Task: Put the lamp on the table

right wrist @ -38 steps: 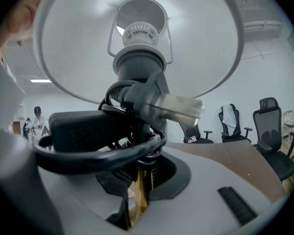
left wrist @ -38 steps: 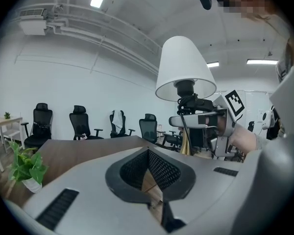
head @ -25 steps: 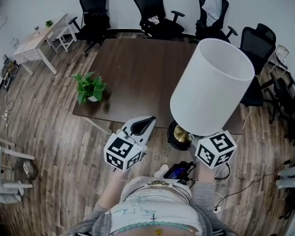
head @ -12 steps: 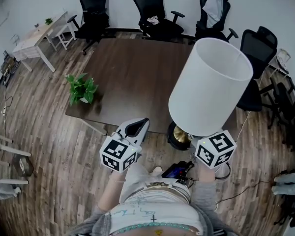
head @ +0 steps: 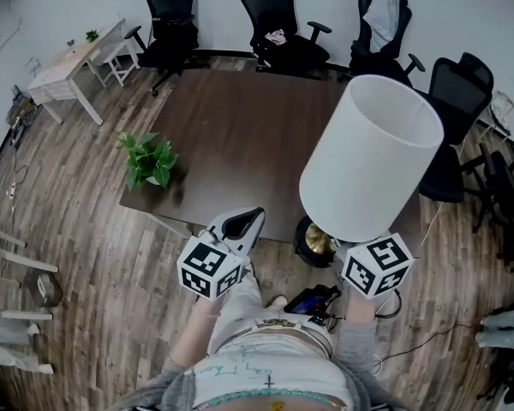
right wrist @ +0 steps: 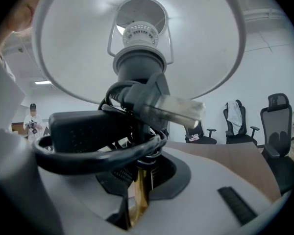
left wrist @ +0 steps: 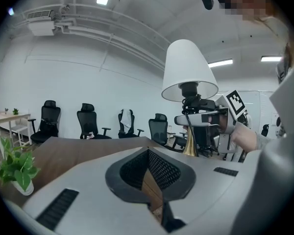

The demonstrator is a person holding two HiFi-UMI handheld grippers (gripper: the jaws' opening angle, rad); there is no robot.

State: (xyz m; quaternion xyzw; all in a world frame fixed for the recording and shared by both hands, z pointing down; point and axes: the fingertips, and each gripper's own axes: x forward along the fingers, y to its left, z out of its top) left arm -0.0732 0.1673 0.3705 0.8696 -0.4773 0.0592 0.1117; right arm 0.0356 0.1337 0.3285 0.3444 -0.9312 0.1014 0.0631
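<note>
Lamp [head: 373, 157]: airborne, upright, brass base over floor just short of table's [head: 240, 135] near edge, toward right corner. Right gripper [right wrist: 137, 177] clamped on brass stem under coiled cord [right wrist: 95, 146]. Left gripper [head: 244, 221] closed, empty, beside it. Potted plant [head: 152, 161] at near-left corner, well apart. Advice: hold stem vertical, lift base clear of edge, set flat on bare tabletop before releasing. Versus a second ago: both grippers slightly nearer the edge, grips unchanged.
</note>
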